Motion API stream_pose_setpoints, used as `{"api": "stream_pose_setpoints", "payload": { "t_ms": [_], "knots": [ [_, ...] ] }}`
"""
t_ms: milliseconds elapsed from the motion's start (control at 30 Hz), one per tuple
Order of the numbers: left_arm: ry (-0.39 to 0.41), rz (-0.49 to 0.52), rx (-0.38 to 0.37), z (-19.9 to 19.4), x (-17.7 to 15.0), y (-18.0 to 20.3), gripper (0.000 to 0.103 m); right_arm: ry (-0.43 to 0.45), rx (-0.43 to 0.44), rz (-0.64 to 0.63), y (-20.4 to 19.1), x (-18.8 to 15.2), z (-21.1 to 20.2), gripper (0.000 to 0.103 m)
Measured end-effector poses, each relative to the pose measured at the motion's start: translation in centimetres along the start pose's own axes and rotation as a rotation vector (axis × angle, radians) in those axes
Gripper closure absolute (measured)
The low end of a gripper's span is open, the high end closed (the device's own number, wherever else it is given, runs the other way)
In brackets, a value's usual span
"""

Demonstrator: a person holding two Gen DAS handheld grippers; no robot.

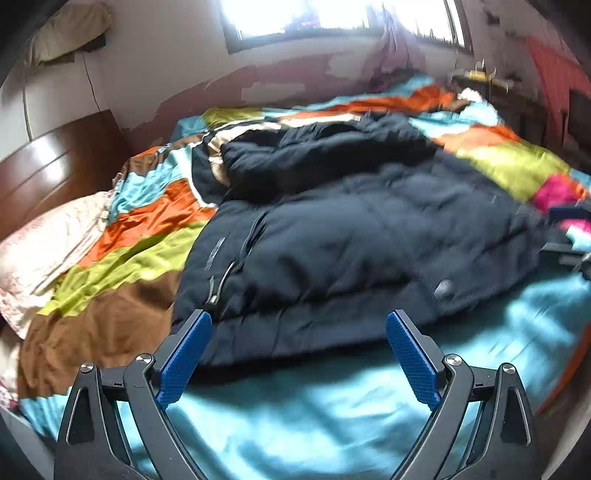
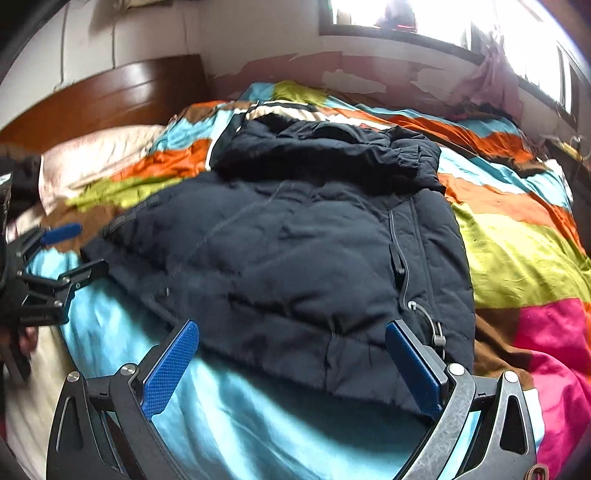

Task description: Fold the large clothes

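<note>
A dark navy puffer jacket [image 1: 351,229] lies flat on the bed, its hood bunched at the far end; it also shows in the right wrist view [image 2: 295,251]. My left gripper [image 1: 299,325] is open and empty, hovering over the jacket's near hem at its left corner. My right gripper [image 2: 291,336] is open and empty over the near hem, close to the right-side zipper pull [image 2: 436,328]. The left gripper also shows at the left edge of the right wrist view [image 2: 70,254], open beside the jacket's corner.
The jacket rests on a patchwork quilt [image 2: 517,251] of blue, orange, lime, brown and pink. A pale pillow [image 1: 48,243] and a brown wooden headboard [image 2: 110,96] are at the left. A window [image 1: 332,18] is in the far wall.
</note>
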State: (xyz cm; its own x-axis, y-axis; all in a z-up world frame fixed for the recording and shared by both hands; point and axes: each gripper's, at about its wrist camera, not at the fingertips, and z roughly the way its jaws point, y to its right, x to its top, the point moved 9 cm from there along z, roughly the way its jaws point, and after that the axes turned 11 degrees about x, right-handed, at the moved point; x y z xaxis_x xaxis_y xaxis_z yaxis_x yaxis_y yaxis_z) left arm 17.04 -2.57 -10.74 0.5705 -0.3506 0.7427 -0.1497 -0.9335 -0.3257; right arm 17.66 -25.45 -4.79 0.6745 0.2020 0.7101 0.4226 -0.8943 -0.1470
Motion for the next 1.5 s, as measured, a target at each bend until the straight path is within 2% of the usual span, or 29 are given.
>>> {"api": "stream_pose_setpoints", "payload": {
  "t_ms": [200,333,433,667,900,1000,1133,1300,1367,1433,1500],
  "knots": [
    [-0.013,0.053,0.067,1.8,-2.7,-0.9,0.01,-0.026,-0.048,-0.052,0.6,-1.7,0.5,0.001],
    [-0.045,0.045,0.057,2.8,-3.6,-1.3,0.01,-0.036,-0.098,-0.097,1.4,-2.3,0.6,0.0],
    [-0.024,0.063,0.065,2.5,-3.8,-1.1,0.01,-0.049,-0.129,-0.138,1.6,-2.9,0.9,0.0],
    [0.008,0.109,0.136,3.0,-4.1,-0.7,0.01,-0.063,-0.187,-0.169,2.7,-3.9,1.3,0.0],
    [-0.014,0.006,0.148,4.0,-4.3,-1.0,0.01,-0.04,-0.232,-0.155,3.4,-3.9,2.1,0.0],
    [0.007,0.009,0.175,3.5,-4.2,-1.1,0.009,-0.03,-0.259,-0.163,3.6,-3.7,2.1,0.0],
    [0.015,-0.002,0.201,3.8,-4.2,-1.6,0.002,-0.031,-0.277,-0.191,3.8,-3.5,2.3,0.0],
    [0.03,-0.041,0.236,4.8,-3.4,-2.1,0.002,-0.025,-0.309,-0.186,4.7,-2.7,2.9,0.0],
    [0.038,-0.053,0.239,5.0,-3.2,-2.1,0.002,-0.008,-0.304,-0.187,4.6,-2.3,2.9,0.0],
    [0.063,-0.075,0.279,4.7,-2.8,-2.7,0.003,0.025,-0.3,-0.198,4.2,-1.8,2.7,0.001],
    [0.096,-0.084,0.291,4.3,-2.3,-3.0,0.003,0.088,-0.301,-0.217,3.6,-1.2,2.0,0.002]
  ]
}}
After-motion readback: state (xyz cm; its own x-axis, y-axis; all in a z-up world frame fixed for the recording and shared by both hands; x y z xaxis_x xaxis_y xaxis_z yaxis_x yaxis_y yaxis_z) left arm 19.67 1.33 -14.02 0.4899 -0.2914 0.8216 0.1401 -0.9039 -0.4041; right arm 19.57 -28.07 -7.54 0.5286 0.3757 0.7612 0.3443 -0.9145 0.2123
